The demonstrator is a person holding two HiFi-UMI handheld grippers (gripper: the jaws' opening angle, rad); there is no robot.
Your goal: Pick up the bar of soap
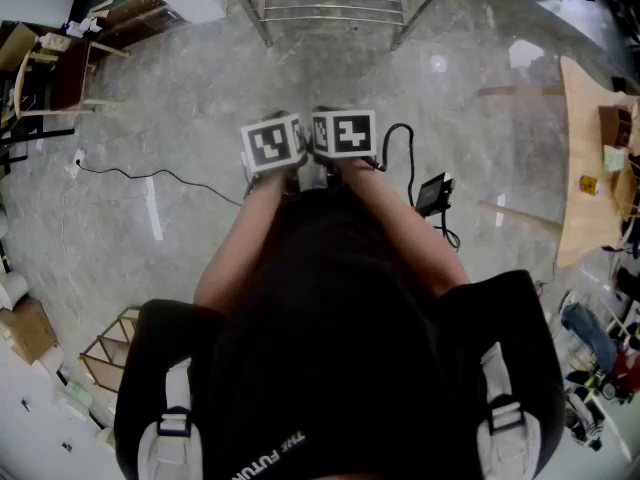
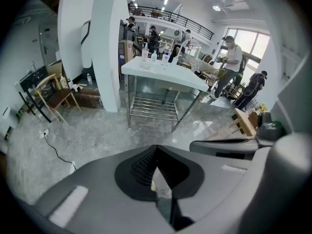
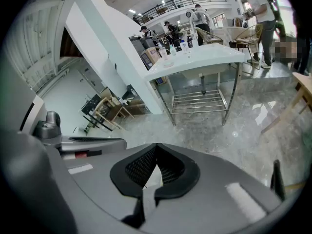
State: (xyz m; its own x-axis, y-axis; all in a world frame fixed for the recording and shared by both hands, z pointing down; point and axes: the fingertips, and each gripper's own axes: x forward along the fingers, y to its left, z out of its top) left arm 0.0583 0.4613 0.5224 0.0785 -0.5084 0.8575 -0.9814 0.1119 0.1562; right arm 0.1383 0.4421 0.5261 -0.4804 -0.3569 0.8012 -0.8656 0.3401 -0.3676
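The left gripper (image 2: pixel 156 149) has its 2 jaws pressed together. The black pads meet at the tips, and only the floor (image 2: pixel 97 135) shows through the narrow slit lower down. The right gripper (image 3: pixel 156 146) is in the same state: its jaws are closed tip to tip, with nothing pinched between them. In the head view the 2 grippers are just beside each other, close in front of the person's body, and both are tilted down over the grey floor.

I cannot make out the soap in any view, so I cannot tell where it lies relative to the jaws. Well ahead of both grippers stands a white table (image 2: pixel 146 76) with metal legs and a wire rack (image 2: pixel 153 107) low under the top. On the tabletop, near its far edge, stand some bottles (image 2: pixel 148 56) and a few small things. They are too small to tell if 1 of them is the soap. The table is well apart from the jaws, with bare floor between.

Left of the table, in the left gripper view, is a white column (image 2: pixel 105 48), and further left a wooden chair (image 2: pixel 53 94). A thin black cable (image 1: pixel 130 175) lies on the floor to the left of the grippers in the head view. Several people (image 2: pixel 229 62) stand behind the table, near a bright window.
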